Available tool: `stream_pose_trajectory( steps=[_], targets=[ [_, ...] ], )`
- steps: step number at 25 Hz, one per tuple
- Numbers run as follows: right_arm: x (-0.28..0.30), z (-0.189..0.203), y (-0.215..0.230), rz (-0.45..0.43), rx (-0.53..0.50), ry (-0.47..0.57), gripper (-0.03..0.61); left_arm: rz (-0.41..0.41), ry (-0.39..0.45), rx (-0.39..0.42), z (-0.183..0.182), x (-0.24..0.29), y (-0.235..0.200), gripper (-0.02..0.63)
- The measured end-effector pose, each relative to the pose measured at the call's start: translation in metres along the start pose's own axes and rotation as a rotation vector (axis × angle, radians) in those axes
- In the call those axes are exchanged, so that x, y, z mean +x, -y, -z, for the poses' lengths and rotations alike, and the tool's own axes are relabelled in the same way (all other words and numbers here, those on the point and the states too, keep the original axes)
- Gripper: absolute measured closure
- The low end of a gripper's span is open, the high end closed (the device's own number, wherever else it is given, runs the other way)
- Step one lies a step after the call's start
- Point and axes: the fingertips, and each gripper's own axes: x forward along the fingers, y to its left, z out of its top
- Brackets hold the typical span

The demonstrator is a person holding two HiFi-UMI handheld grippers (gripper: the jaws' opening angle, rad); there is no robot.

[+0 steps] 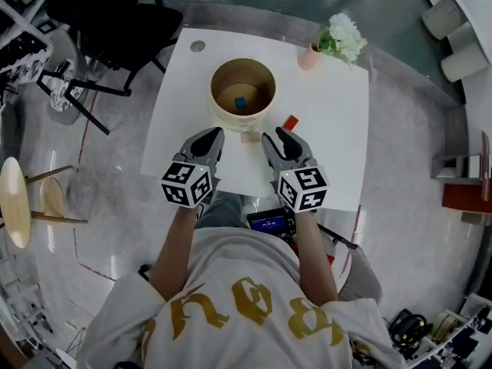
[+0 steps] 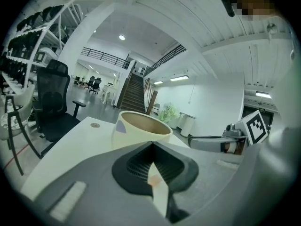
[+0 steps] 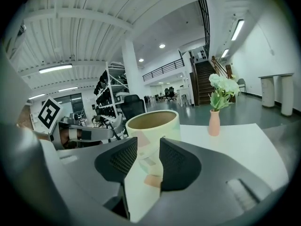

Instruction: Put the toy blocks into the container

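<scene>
Peach-tan block [image 1: 250, 137] is the one that matters here. It's sitting on the white desk [image 1: 330, 129] right at the foot of the container [image 1: 243, 120], on the side facing the near edge, about touching the wall as far as I can tell. The container itself is middle of the desk, a bit toward the far edge, and there's already a blue block [image 1: 241, 102] at the bottom of it. A red block [image 1: 290, 122] lies just beside the tub toward the right edge.

My right gripper [image 1: 278, 138] has its jaws parted a moderate way with nothing in them. In the right gripper view the peach block shows low down in the gap, ahead of the pads and on the desk, not pinched, with the tub rising right behind it. My left gripper [image 1: 213, 138] has its tips closed together and is empty; only a thin sliver of desk shows below where they meet.

So the block lies ahead of both grippers and between them, slightly left of the right one's line. It looks wider than deep, long side running along the near edge, though it's small so don't quote me. I'd say the right hand is nearer and already open, so that's the one to go in. Short reach forward, and mind the tub wall behind it. The red one is on that side too.
</scene>
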Motion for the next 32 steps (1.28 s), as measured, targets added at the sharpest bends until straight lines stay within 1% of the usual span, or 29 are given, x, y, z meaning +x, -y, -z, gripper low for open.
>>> stream_pose_trajectory(
  steps=[2, 4, 5, 8, 11, 14, 17, 28, 32],
  targets=[
    [0.001, 0.003, 0.0, 0.002, 0.012, -0.002, 0.407, -0.005, -0.01, -0.004, 0.005, -0.001, -0.003, 0.612],
    [0.002, 0.003, 0.0, 0.006, 0.022, 0.006, 0.421, -0.01, -0.022, -0.008, 0.011, -0.002, -0.005, 0.612],
    [0.003, 0.004, 0.0, 0.007, 0.022, 0.002, 0.415, -0.012, -0.029, -0.01, 0.014, -0.002, -0.007, 0.612],
    [0.01, 0.012, 0.001, 0.003, 0.029, -0.029, 0.396, -0.015, -0.053, -0.018, 0.024, 0.002, -0.012, 0.612],
    [0.015, 0.02, 0.001, 0.001, 0.037, -0.051, 0.396, -0.017, -0.076, -0.024, 0.034, 0.005, -0.016, 0.612],
    [0.021, 0.033, 0.001, -0.005, 0.032, -0.097, 0.389, -0.018, -0.093, -0.037, 0.04, 0.007, -0.021, 0.612],
    [0.028, 0.051, 0.003, -0.009, 0.02, -0.153, 0.371, -0.017, -0.114, -0.047, 0.048, 0.012, -0.025, 0.612],
    [0.047, 0.091, 0.016, -0.011, -0.03, -0.279, 0.373, -0.007, -0.185, -0.066, 0.077, 0.026, -0.032, 0.612],
    [0.055, 0.103, 0.019, -0.014, -0.087, -0.326, 0.373, -0.004, -0.22, -0.066, 0.088, 0.031, -0.035, 0.612]
  ],
)
